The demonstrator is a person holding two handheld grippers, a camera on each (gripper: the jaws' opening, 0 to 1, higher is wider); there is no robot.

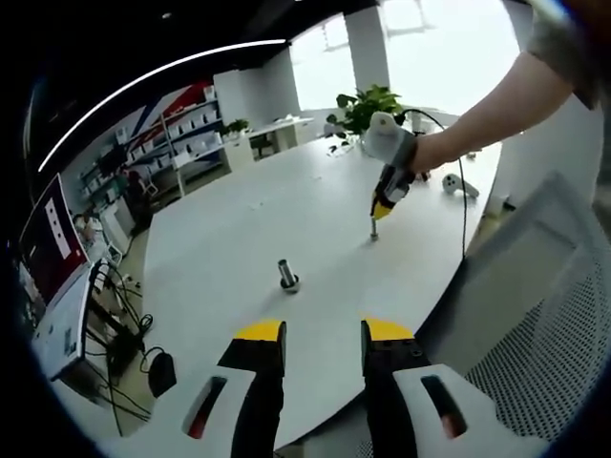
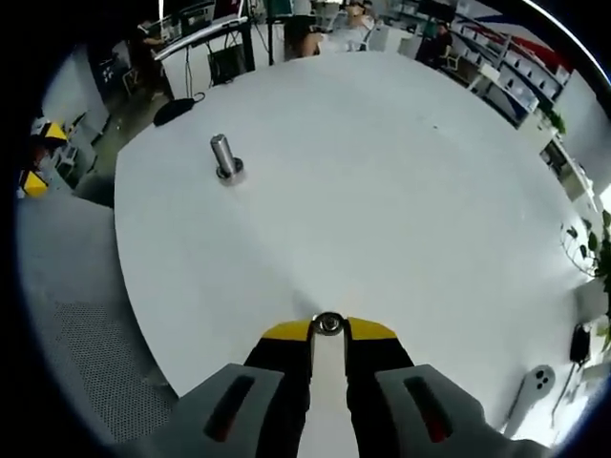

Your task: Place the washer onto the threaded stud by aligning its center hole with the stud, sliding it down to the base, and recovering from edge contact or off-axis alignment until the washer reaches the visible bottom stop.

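Out on the white table (image 1: 239, 239), left gripper view first: the threaded stud (image 1: 287, 275) stands upright just ahead of the left gripper (image 1: 323, 334), whose jaws gape with nothing between them, while the right gripper (image 1: 381, 212) works well beyond, tips down at the tabletop. Over to the right gripper view: jaws pinched on the washer (image 2: 328, 323), stud far off up-left, bare table between.

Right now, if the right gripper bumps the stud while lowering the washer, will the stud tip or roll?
Probably it stays put: the stud stands upright on a wider round base on the table. It looks metallic, likely heavy for its size. If knocked over, its round shaft could roll.
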